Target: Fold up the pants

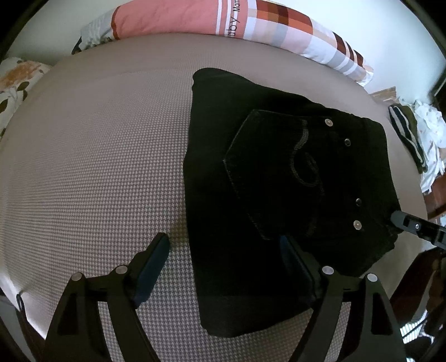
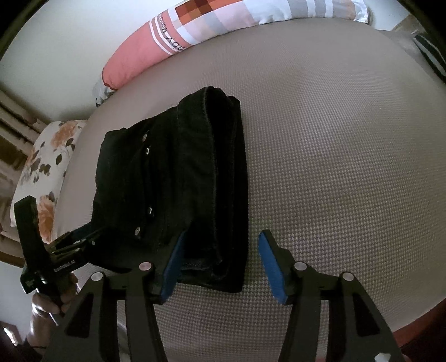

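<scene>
The black pants (image 1: 278,181) lie folded into a compact bundle on the grey textured bed cover (image 1: 97,167), with a back pocket (image 1: 278,172) on top. The fold itself looks finished, so the step in hand is, I judge, to let go and take both tools away.

The left gripper (image 1: 225,264) stands with its fingers spread wide: one finger is over the bare cover, the other over the near edge of the bundle, and nothing is pinched. The right gripper (image 2: 220,261) is also released; its blue pads (image 2: 271,267) stand apart around the thick folded edge and do not press it.

To do it well, I would lift each gripper straight up and away from the cloth, so that no pad drags the top layer and opens the fold.

Count: one pair of pants, two grippers, four metal rivets (image 1: 357,224) on the pocket side, one long pink and checkered pillow (image 1: 209,19), one flowered pillow (image 2: 44,178).
</scene>
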Motion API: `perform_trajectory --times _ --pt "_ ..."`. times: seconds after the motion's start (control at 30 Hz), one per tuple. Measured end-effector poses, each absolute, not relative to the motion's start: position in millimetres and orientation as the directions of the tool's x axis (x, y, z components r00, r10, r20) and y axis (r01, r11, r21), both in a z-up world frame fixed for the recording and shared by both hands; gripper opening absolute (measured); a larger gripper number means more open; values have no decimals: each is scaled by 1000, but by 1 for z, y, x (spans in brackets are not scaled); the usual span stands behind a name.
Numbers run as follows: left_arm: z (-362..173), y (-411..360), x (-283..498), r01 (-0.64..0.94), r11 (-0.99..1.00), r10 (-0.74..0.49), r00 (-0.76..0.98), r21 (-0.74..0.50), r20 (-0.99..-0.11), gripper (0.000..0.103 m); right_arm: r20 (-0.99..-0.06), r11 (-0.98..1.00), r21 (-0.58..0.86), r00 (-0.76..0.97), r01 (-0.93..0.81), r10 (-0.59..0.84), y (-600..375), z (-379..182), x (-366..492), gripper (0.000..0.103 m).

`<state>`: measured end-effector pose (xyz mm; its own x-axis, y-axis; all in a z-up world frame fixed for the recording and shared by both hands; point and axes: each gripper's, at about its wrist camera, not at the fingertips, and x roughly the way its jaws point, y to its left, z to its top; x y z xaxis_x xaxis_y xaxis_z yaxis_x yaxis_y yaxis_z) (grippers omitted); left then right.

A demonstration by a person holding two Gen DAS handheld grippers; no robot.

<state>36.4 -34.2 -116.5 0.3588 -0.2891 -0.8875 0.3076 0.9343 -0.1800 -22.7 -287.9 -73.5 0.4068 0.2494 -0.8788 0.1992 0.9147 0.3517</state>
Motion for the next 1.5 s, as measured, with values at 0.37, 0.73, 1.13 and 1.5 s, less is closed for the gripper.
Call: perform_trajectory --times 0.37,0.73,1.13,1.5 --pt "-105 -42 33 320 942 -226 376 -102 -899 82 -881 918 358 387 173 271 -288 -73 -11 52" --pt "-97 -31 55 300 948 -216 369 -104 -904 82 -849 875 458 368 156 379 -302 -85 2 52" --pt "-104 -5 81 248 913 -385 253 -325 -888 82 -784 797 584 360 153 506 -317 -100 6 56" --pt "-109 4 91 260 843 -517 147 -472 -843 82 -699 705 692 387 154 601 -341 -109 16 56"
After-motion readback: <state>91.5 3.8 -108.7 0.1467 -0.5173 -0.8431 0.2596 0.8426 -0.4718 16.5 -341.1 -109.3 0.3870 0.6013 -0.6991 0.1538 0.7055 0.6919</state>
